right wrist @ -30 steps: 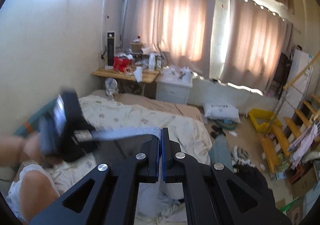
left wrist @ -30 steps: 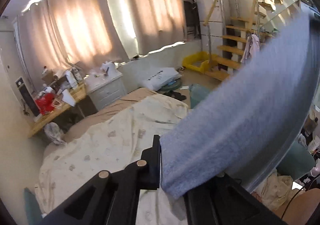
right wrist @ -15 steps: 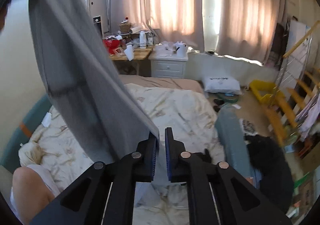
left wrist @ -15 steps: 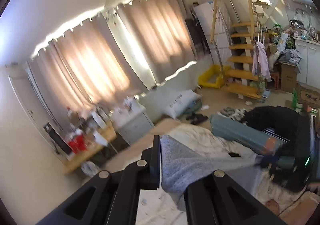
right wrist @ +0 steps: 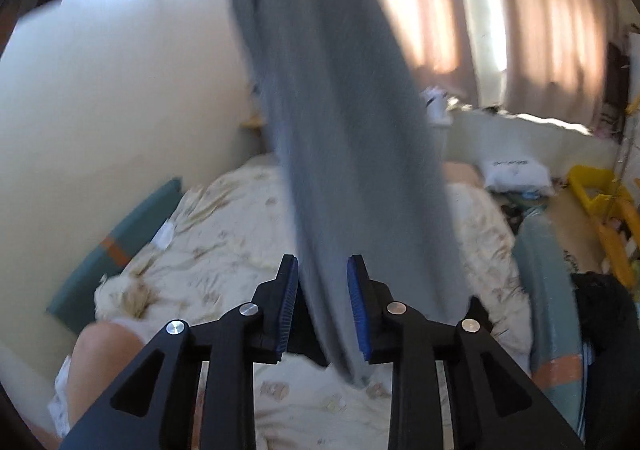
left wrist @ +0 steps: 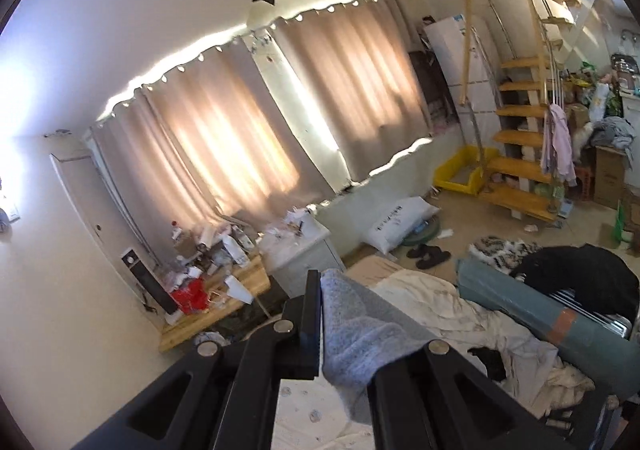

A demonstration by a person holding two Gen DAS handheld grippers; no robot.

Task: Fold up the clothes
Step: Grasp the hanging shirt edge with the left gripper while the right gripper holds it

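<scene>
Regrasping the hanging cloth — one end held high, the other let go.

Our left gripper (left wrist: 320, 324) stays clamped on the soft grey-blue knit garment (right wrist: 344, 138); our right gripper (right wrist: 322, 302), jaws opening, straddles it unpinched above the cream patterned bedspread (right wrist: 224, 234) — we should close lower, on one edge.

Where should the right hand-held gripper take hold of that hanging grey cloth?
Near its lower end, coming in level from the front. The grey cloth hangs long and narrow from the left hand-held gripper, already passing between the right hand-held gripper's opening blue pads, untouched.
</scene>
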